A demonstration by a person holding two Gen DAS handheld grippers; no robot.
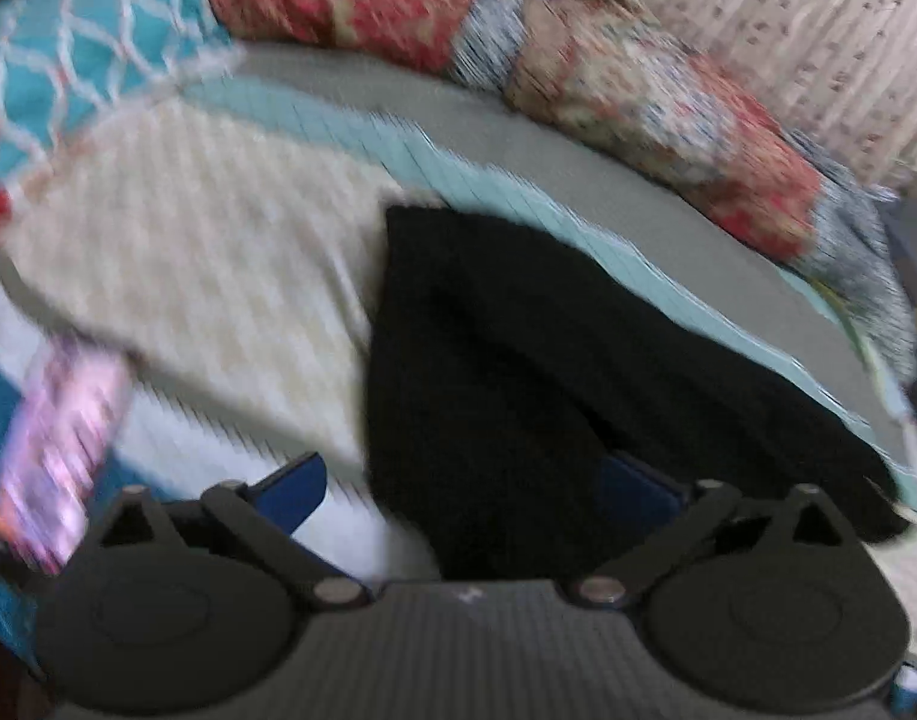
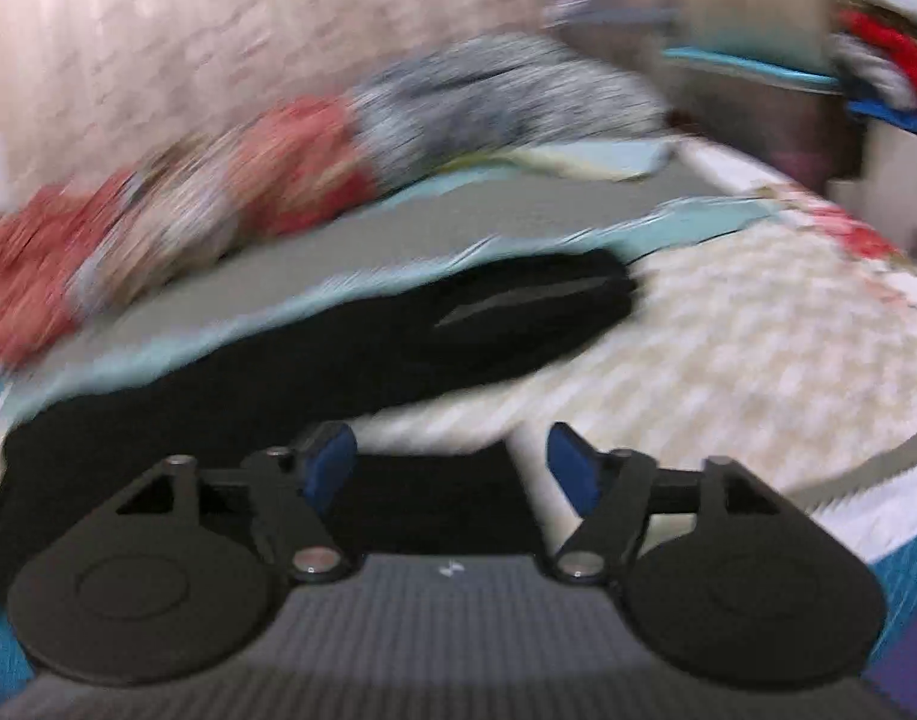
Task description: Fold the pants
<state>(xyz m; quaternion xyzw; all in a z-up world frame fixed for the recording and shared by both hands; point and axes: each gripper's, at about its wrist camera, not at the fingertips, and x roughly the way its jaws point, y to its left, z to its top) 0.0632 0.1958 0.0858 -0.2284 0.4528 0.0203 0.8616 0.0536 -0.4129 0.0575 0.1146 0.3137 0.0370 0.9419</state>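
Black pants [image 1: 518, 360] lie folded lengthwise on a cream bedspread [image 1: 188, 252], running from near the camera to the far right. My left gripper [image 1: 464, 480] hovers over their near end, open wide, its blue pads clear of the cloth. In the right wrist view the pants [image 2: 398, 348] stretch from the lower left to the middle. My right gripper [image 2: 452, 465] stands open just above their near edge, with nothing gripped between its pads. Both views are blurred.
A red floral quilt [image 1: 638, 96] is bunched along the far side of the bed by a patterned wall. A teal pillow [image 1: 80, 60] lies at the far left. A pink-purple flat object [image 1: 56, 450] rests near the bed's left edge. Stacked cloth [image 2: 878, 72] sits at the far right.
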